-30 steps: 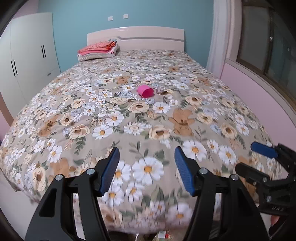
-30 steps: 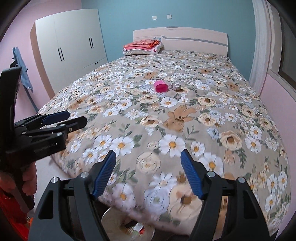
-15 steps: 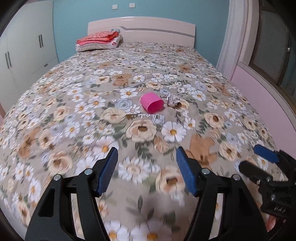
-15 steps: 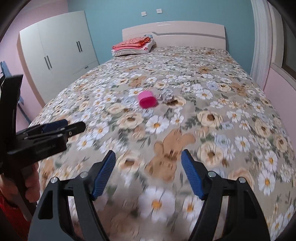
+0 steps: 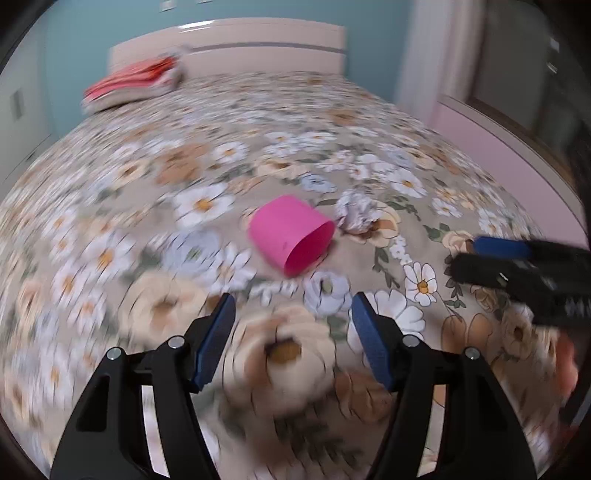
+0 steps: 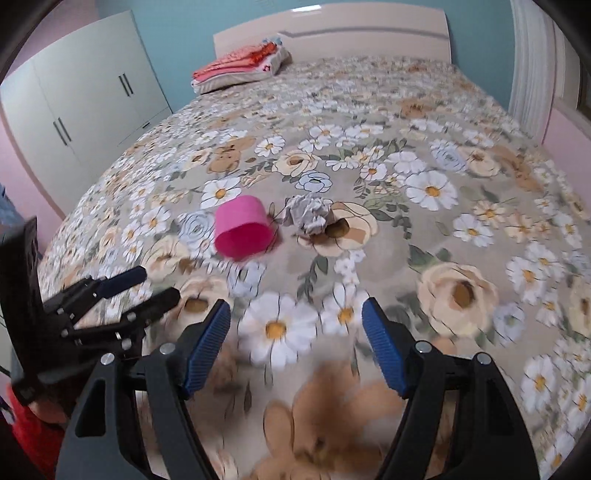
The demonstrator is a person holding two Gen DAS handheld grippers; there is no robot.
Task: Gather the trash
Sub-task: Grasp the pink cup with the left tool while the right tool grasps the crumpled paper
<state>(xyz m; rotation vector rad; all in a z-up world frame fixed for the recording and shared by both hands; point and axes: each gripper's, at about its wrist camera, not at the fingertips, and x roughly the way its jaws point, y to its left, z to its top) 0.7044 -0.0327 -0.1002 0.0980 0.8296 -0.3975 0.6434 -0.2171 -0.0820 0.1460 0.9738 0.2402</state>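
A pink cup (image 5: 290,234) lies on its side on the flowered bedspread (image 5: 122,206), its mouth towards me. Just right of it rests a crumpled ball of paper (image 5: 356,216). My left gripper (image 5: 292,299) is open and empty, a short way in front of the cup. The right wrist view shows the cup (image 6: 242,230) ahead to the left and the paper (image 6: 308,214) straight ahead. My right gripper (image 6: 296,305) is open with nothing between its blue pads. Each gripper also shows in the other's view: the right gripper (image 5: 467,254) at the right, the left gripper (image 6: 157,284) at the lower left.
A folded red and white pile on a pillow (image 6: 240,70) lies by the headboard (image 6: 332,29). A white wardrobe (image 6: 85,103) stands left of the bed. A pink wall with a window ledge (image 5: 498,147) runs along the bed's right side.
Both grippers have moved forward and down over the bed from its foot towards the cup and paper, which now look much larger and nearer. Both stay open.
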